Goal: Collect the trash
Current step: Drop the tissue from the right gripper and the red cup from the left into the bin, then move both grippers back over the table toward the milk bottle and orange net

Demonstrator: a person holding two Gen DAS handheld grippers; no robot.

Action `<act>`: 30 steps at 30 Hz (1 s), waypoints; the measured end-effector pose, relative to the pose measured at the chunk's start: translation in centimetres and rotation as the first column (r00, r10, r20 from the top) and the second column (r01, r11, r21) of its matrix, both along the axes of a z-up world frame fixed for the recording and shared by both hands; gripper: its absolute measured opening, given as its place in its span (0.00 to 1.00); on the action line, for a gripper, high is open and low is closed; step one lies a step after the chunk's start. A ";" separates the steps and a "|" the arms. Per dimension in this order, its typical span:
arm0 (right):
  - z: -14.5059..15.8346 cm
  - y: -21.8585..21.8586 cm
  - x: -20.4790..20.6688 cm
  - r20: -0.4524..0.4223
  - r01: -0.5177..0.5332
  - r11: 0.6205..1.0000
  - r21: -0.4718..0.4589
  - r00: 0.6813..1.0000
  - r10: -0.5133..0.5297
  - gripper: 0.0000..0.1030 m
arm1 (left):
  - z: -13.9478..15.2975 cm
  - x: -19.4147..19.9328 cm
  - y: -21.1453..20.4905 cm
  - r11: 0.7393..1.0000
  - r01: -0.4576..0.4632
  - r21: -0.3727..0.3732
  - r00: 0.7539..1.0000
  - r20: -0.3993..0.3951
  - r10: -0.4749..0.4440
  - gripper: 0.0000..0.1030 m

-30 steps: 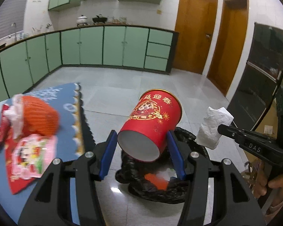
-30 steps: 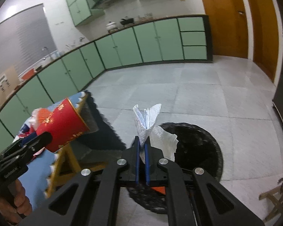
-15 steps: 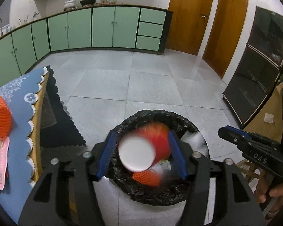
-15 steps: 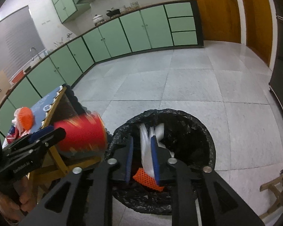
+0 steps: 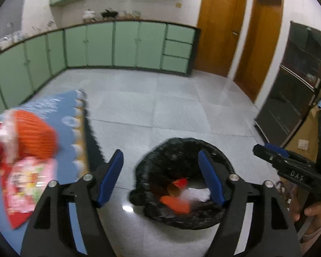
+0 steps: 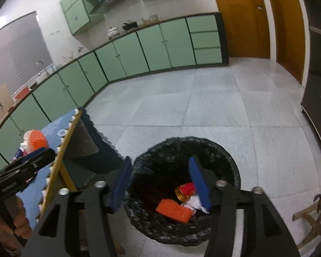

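Pale grey floor tiles [image 6: 214, 107] spread across a kitchen lined with mint-green base cabinets [image 6: 139, 51] under a dark counter, with two brown wooden doors [image 5: 220, 30] at the far right and a dark glass-fronted cabinet [image 5: 297, 90] along the right wall. At the left stands a table covered by a blue scalloped tablecloth [image 5: 60, 111], and on it lie an orange foam fruit net [image 5: 34, 132] and a pink and red printed snack wrapper [image 5: 23, 184], both blurred in the left wrist view. On the floor beside the table sits a round bin lined with a black plastic bag [image 6: 160, 150]. Inside the bin, a red paper cup with a gold rim [image 6: 186, 190] lies on its side, touching a second orange foam net [image 6: 173, 209] and a crumpled white tissue [image 6: 194, 203].

Both tools hang over the bin. The left gripper [image 5: 160, 175] has just been spreading its jaws; its blue pads stand wide apart with nothing between them, the cup down in the bag below. The right gripper [image 6: 162, 184] has likewise just been parting its jaws, released and empty, the tissue resting in the bin under it. A bare hand [image 5: 314, 212] holds the right tool's handle, and another hand [image 6: 15, 220] grips the left tool.
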State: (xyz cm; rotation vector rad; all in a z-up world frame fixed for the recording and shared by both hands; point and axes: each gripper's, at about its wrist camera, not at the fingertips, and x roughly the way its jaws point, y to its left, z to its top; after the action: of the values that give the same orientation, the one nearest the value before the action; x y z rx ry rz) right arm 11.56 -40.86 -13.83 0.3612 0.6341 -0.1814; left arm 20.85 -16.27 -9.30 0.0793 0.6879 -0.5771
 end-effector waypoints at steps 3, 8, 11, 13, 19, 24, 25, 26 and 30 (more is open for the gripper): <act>1.7 2.6 0.6 0.031 -0.033 0.999 -0.008 0.999 0.033 0.73 | 1.8 -1.1 4.7 0.996 -0.087 0.005 0.995 0.057 0.087 0.75; 4.1 8.0 2.5 0.078 -0.126 0.992 -0.007 0.989 0.126 0.84 | 3.6 -1.8 12.1 0.968 -0.244 0.055 0.962 0.143 0.234 0.79; 4.9 11.6 3.9 0.092 -0.187 0.982 0.002 0.978 0.186 0.87 | 3.9 -2.0 16.4 0.938 -0.337 0.085 0.932 0.168 0.320 0.81; 5.1 13.9 4.8 0.096 -0.218 0.976 0.006 0.972 0.216 0.88 | 3.9 -1.9 19.1 0.916 -0.387 0.102 0.915 0.167 0.368 0.83; 4.8 20.0 8.5 0.073 -0.304 0.953 0.013 0.950 0.302 0.93 | 3.9 -1.0 25.0 0.863 -0.491 0.118 0.868 0.149 0.474 0.87; 3.9 24.2 11.9 0.036 -0.370 0.929 -0.013 0.928 0.370 0.93 | 3.3 -0.2 29.4 0.817 -0.562 0.129 0.826 0.146 0.545 0.87; 3.6 24.8 12.6 0.027 -0.380 0.925 -0.020 0.924 0.381 0.93 | 3.1 -0.1 30.2 0.806 -0.576 0.135 0.816 0.151 0.558 0.87; 3.5 25.3 13.1 0.019 -0.387 0.922 -0.027 0.922 0.388 0.93 | 3.1 0.0 30.9 0.797 -0.587 0.141 0.808 0.155 0.568 0.87; 2.1 26.9 15.7 -0.023 -0.420 0.907 -0.032 0.907 0.420 0.89 | 2.7 0.6 33.8 0.760 -0.631 0.156 0.775 0.163 0.611 0.87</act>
State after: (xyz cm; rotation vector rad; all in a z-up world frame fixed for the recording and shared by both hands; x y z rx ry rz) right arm 27.30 -13.92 -11.69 0.1801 0.7088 0.2182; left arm 21.49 17.53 -6.60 0.0632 0.6235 0.1484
